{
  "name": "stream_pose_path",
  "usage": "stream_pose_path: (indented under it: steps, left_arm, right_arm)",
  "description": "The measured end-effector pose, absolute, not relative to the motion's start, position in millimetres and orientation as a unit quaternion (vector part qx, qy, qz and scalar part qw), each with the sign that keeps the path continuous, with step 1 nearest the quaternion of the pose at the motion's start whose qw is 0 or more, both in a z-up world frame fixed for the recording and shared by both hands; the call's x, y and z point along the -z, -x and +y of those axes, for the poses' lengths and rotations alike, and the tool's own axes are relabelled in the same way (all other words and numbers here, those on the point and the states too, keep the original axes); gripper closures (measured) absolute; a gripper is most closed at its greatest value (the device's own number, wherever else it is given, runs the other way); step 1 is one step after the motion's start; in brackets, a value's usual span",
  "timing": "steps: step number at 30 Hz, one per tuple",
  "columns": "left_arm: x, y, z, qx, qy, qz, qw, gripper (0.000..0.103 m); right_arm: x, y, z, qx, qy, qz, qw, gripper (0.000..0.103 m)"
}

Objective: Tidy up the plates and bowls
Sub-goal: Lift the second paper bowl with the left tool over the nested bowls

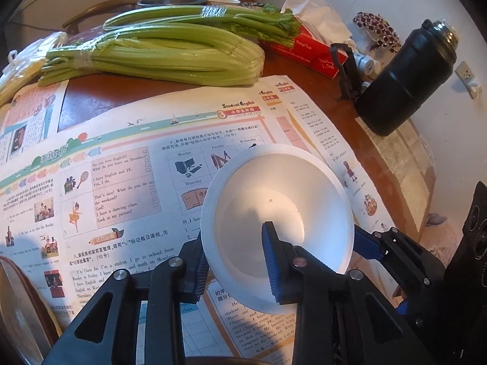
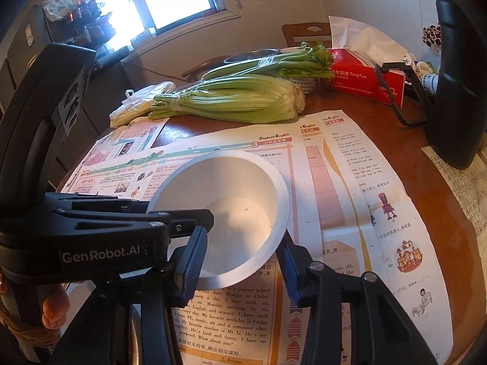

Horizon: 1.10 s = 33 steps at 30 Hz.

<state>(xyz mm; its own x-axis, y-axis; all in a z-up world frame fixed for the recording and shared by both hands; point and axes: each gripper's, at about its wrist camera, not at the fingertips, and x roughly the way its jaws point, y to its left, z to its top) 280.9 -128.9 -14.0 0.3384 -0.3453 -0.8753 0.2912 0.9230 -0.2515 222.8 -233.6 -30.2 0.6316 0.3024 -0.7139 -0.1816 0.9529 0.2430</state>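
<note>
A white, round, deep-sided bowl with a broad flat rim point(image 1: 275, 203) stood on a printed school newspaper point(image 1: 127, 179) spread over the brown wooden counter point(image 1: 328, 97), and both claws had hold of it at once. The left claw point(image 1: 236, 263) was closed on the bowl's near rim: one blue ribbed finger point(image 1: 274, 261) reached inside the bowl against the wall, while the other finger sat outside, under the rim. The right claw point(image 2: 240, 258) was likewise clamped on the rim, with one blue finger point(image 2: 191, 261) inside the bowl and the other outside, beneath the rim's edge. In the right wrist view the left claw's black body came in from the left over the same bowl, so the two claws sat close together on neighbouring parts of the rim.

Beyond the newspaper lay two taped bundles of green celery point(image 1: 158, 54), one behind the other. A red tissue box point(image 1: 307, 51) stood just beside them to the right, and a tall black insulated flask with a metal cap point(image 1: 404, 79) rose near the counter's right edge. A steel basin point(image 1: 172, 0) sat at the far side.
</note>
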Motion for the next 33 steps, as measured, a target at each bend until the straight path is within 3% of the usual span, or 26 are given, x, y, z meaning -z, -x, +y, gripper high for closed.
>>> stream_pose_path:
  steps: [33]
  left_arm:
    - [-63.5, -192.1, -74.2, 0.185, 0.04, 0.459, 0.868, 0.07]
  right_arm:
    - [-38.8, -157.9, -189.5, -0.171, -0.035, 0.339, 0.925, 0.056]
